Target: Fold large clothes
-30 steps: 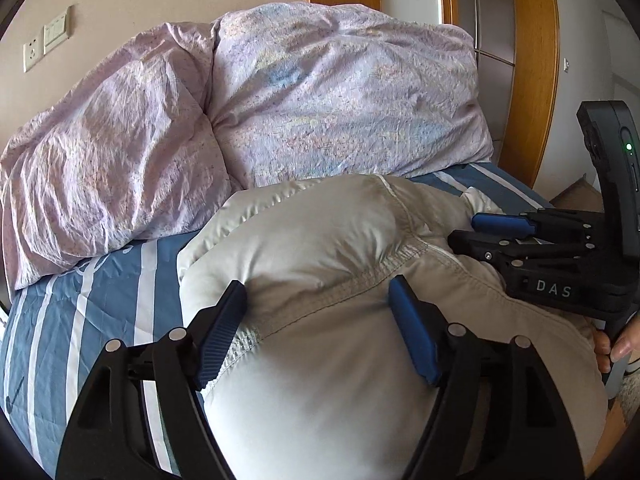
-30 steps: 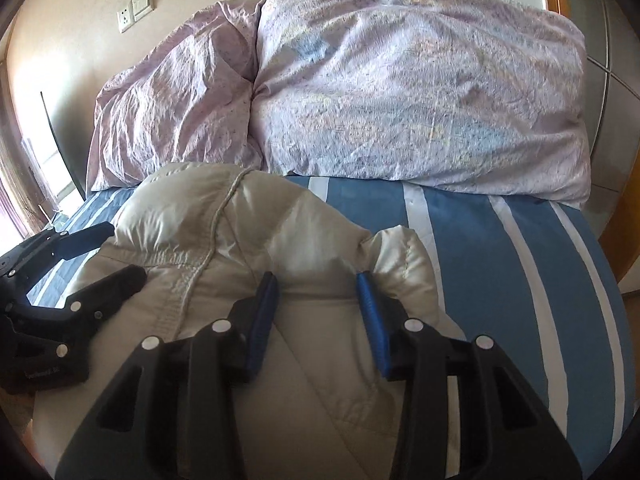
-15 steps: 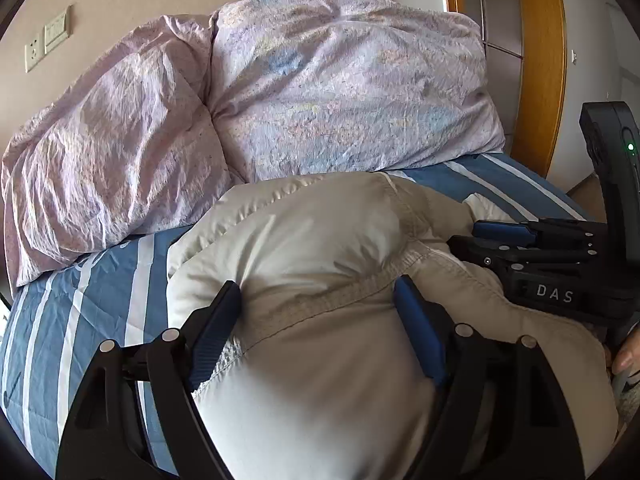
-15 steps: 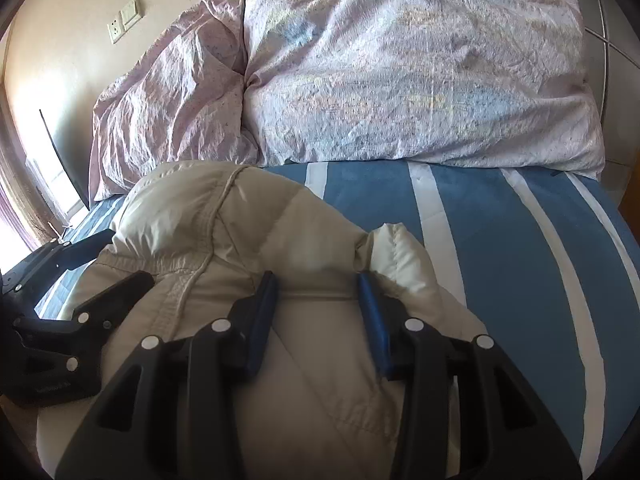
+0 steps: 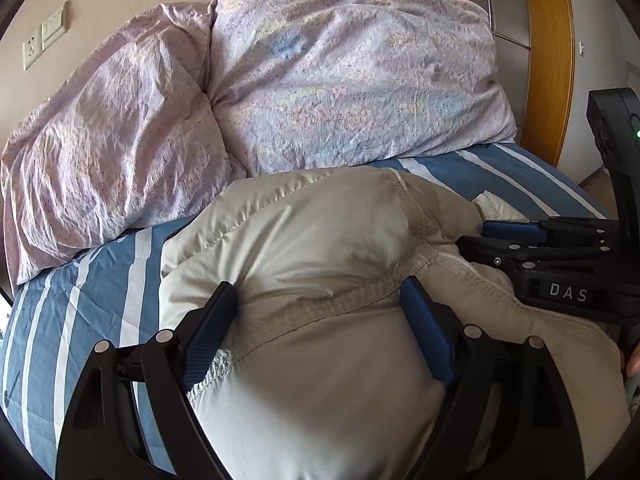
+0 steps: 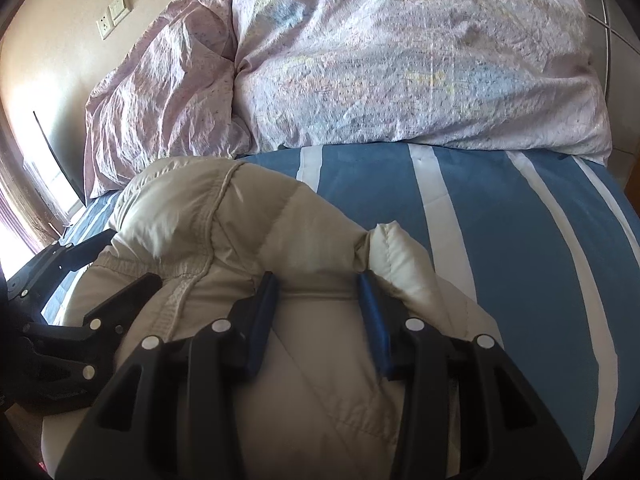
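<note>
A puffy cream down jacket lies bundled on the blue striped bed; it also shows in the right wrist view. My left gripper straddles a thick fold of the jacket at its stitched seam, its blue pads pressed into the padding on both sides. My right gripper clamps a narrower fold of the same jacket, beside a small puffed flap. The right gripper also shows at the right of the left wrist view, and the left gripper at the left of the right wrist view.
Two crumpled lilac pillows lean against the wall at the bed's head. The blue and white striped sheet lies bare to the right. A wooden frame stands at the right. Wall sockets sit upper left.
Both grippers have carried the jacket bundle forward toward the pillows, which now look larger and nearer. The grips on the jacket look unchanged.
</note>
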{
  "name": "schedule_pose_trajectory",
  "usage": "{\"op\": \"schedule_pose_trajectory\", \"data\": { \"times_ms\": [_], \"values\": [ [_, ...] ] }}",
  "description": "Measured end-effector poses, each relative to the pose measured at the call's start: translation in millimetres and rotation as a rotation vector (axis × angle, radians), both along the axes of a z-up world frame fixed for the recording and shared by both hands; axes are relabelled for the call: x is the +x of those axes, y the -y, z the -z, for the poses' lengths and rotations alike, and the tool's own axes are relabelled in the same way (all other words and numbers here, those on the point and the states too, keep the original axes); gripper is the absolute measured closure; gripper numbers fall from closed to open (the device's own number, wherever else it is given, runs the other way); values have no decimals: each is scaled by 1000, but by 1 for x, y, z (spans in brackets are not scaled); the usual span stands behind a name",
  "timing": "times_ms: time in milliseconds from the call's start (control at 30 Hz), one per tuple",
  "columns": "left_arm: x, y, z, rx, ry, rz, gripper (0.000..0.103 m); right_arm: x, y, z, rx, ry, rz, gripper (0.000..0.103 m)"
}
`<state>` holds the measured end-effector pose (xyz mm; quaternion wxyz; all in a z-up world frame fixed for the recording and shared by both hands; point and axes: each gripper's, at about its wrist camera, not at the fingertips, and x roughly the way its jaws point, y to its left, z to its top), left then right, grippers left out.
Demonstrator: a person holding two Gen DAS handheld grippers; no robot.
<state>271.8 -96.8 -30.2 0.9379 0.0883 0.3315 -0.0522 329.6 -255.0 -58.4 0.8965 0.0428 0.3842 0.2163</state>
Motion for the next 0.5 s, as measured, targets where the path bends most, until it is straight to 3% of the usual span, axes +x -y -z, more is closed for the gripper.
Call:
{"op": "schedule_pose_trajectory", "data": {
  "times_ms": [100,200,333,500],
  "values": [
    [-3,2,-4,28,6,-14,16,-10,1,-9,-33,20,18,58],
    [-8,2,-9,50,20,-36,13,-34,1,-21,-54,54,29,46],
    [-17,4,-17,86,24,-54,10,-49,-1,-21,-118,85,41,44],
    [-18,9,-18,121,27,-73,9,-43,1,-13,-116,89,60,39]
  ]
}}
